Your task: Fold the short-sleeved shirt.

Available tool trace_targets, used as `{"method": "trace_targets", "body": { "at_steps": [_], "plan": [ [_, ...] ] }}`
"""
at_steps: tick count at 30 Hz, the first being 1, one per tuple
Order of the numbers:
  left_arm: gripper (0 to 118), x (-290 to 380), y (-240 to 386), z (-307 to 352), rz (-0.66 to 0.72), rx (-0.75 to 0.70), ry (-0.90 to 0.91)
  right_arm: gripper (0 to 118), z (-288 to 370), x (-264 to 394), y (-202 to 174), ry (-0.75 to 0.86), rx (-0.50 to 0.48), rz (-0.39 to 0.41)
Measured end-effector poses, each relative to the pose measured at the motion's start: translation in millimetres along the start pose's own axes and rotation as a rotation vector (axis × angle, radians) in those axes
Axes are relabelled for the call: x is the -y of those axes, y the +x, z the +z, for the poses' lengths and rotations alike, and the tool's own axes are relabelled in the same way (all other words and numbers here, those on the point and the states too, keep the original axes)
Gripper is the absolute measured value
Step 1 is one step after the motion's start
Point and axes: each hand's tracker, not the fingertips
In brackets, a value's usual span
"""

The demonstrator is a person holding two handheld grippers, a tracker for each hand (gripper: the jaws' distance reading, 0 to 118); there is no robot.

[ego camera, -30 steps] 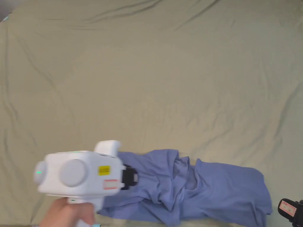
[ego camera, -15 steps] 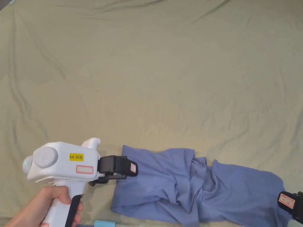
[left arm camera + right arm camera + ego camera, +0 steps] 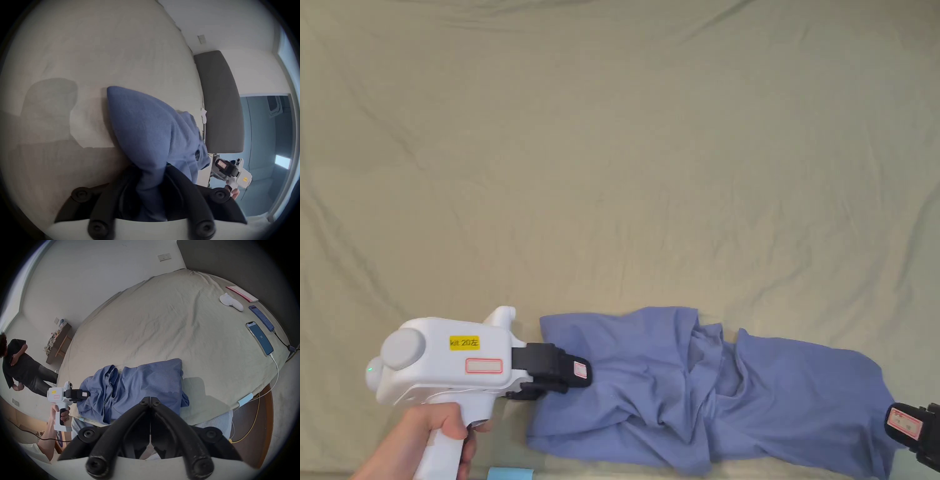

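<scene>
At the near edge of the bed [image 3: 612, 156], the blue short-sleeved shirt [image 3: 700, 394] lies bunched in a long, rumpled strip across the olive sheet, its middle heaped in twisted folds. The left gripper [image 3: 578, 375] has its jaws clamped on cloth at one end; in the left gripper view the fabric runs right down between the jaws [image 3: 151, 178]. The right gripper [image 3: 909, 431] sits at the opposite end, and its own view shows the jaws pressed together at the tips [image 3: 150, 402], right at the shirt's edge, though I cannot tell whether any cloth is pinched there. The trouble I would expect: if that side holds nothing, a lift or spread would drag the shirt from one end and twist it further. Even with both ends held, the heap in the middle may stay tangled and the fold come out crooked. Two phones [image 3: 259, 339] and their cables lie well apart, far off along the bed.
</scene>
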Motion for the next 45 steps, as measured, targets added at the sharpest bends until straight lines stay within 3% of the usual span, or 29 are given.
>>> {"method": "trace_targets", "body": {
  "at_steps": [2, 8, 17, 19, 29, 36, 37, 39, 42, 45],
  "plan": [
    [11, -23, -16, 21, -0.064, -0.087, 0.022, 0, 3, -1, -1, 0.005, -0.003, 0.002],
    [10, -20, -5, 67, -0.072, -0.094, 0.057, 0, 1, -2, -6, 0.013, -0.024, 0.013],
    [10, -24, 6, 180, -0.064, -0.51, 0.248, 0, -8, 1, -12, 0.001, -0.085, 0.018],
    [10, -22, 28, 184, -0.147, -0.65, 0.267, 0, -9, 2, -11, 0.003, -0.096, 0.015],
    [10, 19, 162, 81, -0.457, -0.94, 0.209, 0, -8, 10, 15, 0.015, -0.097, 0.019],
    [10, 61, 216, -68, -0.69, -1.052, 0.066, 0, -13, 23, 40, 0.007, -0.126, -0.042],
    [28, 69, 219, -94, -0.726, -1.043, 0.062, 0, -14, 25, 44, 0.005, -0.122, -0.057],
    [111, 75, 219, -139, -0.796, -0.886, 0.011, 0, -14, 27, 50, 0.001, -0.116, -0.076],
    [108, 81, 230, -162, -0.598, -0.6, -0.092, 0, -7, 29, 57, 0.007, -0.106, -0.093],
    [108, 88, 241, -157, -0.589, -0.505, -0.099, 0, 0, 28, 63, 0.023, -0.099, -0.106]
  ]
}}
